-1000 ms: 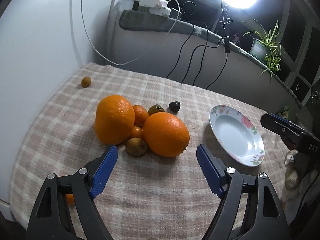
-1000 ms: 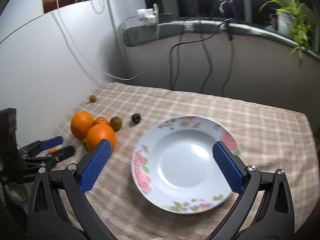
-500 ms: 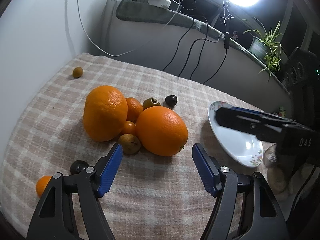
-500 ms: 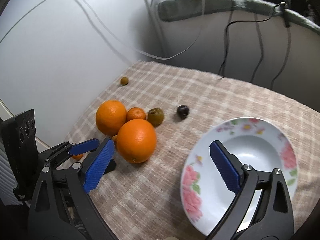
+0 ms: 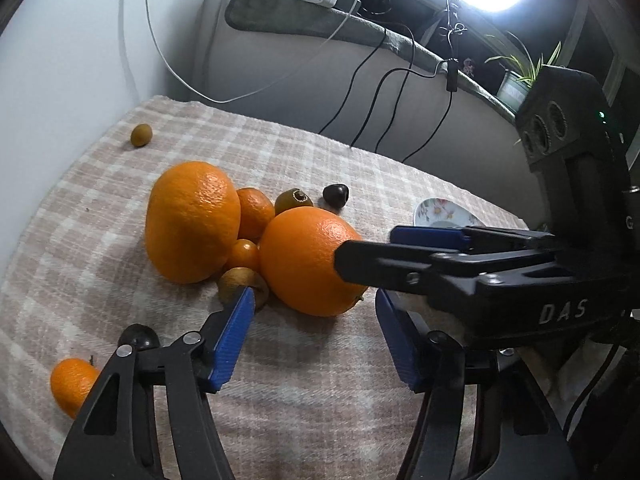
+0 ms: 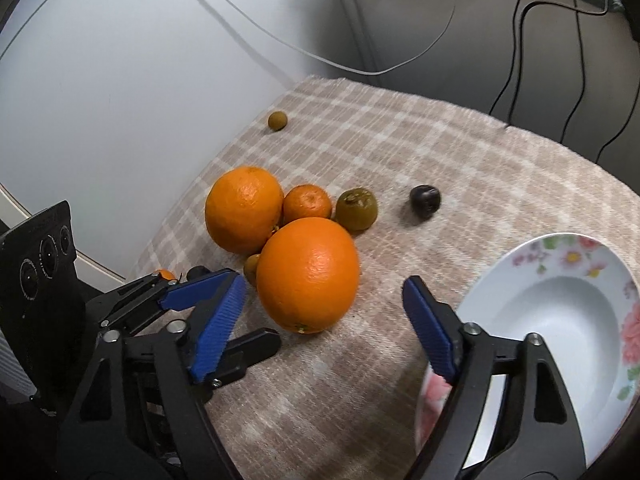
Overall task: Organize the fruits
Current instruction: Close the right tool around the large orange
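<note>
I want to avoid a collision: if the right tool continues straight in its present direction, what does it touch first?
Most likely the big orange, which lies on the cloth between the open pads of the right tool. Depth is hard to judge.

Checked cloth (image 5: 320, 380) (fruit (image 5: 312, 260), plate (image 6: 560, 320))

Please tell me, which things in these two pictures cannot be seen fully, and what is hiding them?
- White floral plate: left wrist view, mostly behind the black right gripper; right wrist view, cut by the picture edge.
- Small brown fruit beside the nearer big orange: right wrist view, mostly behind that orange.
- Small orange fruit at the cloth edge: right wrist view, nearly covered by the left gripper.
</note>
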Action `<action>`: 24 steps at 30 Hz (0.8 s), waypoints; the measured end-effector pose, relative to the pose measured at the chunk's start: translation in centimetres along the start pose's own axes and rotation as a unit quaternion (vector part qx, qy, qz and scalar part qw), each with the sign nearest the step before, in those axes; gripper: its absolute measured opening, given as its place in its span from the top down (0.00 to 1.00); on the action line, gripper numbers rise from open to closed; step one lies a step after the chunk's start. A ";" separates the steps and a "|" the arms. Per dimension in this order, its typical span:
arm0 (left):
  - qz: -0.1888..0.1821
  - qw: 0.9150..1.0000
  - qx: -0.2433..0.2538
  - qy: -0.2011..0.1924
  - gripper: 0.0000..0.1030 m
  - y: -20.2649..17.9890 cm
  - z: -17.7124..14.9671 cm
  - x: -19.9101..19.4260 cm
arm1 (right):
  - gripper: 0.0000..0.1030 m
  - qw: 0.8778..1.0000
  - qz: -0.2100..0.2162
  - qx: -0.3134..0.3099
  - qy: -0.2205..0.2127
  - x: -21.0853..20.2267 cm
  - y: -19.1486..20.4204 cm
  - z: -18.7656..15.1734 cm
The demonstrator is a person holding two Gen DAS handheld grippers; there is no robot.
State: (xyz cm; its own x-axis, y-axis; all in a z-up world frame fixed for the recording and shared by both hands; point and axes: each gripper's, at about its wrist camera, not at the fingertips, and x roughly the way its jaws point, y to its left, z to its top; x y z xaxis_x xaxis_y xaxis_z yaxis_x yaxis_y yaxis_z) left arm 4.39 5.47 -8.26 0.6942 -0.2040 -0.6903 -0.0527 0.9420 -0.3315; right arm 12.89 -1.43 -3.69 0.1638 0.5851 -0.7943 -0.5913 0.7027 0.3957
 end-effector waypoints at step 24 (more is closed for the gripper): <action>-0.010 1.000 -0.005 0.008 0.48 0.1 0.5 1.2 | 0.32 0.998 0.046 0.039 0.034 3.4 -0.8 1.0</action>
State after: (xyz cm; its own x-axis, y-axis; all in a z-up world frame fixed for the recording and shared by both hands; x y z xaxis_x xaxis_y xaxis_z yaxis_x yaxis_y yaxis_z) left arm 5.61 5.48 -8.82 0.6834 -0.2281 -0.6935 -0.0455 0.9348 -0.3523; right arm 14.75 0.41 -6.23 0.0555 0.6213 -0.7816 -0.5384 0.6778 0.5006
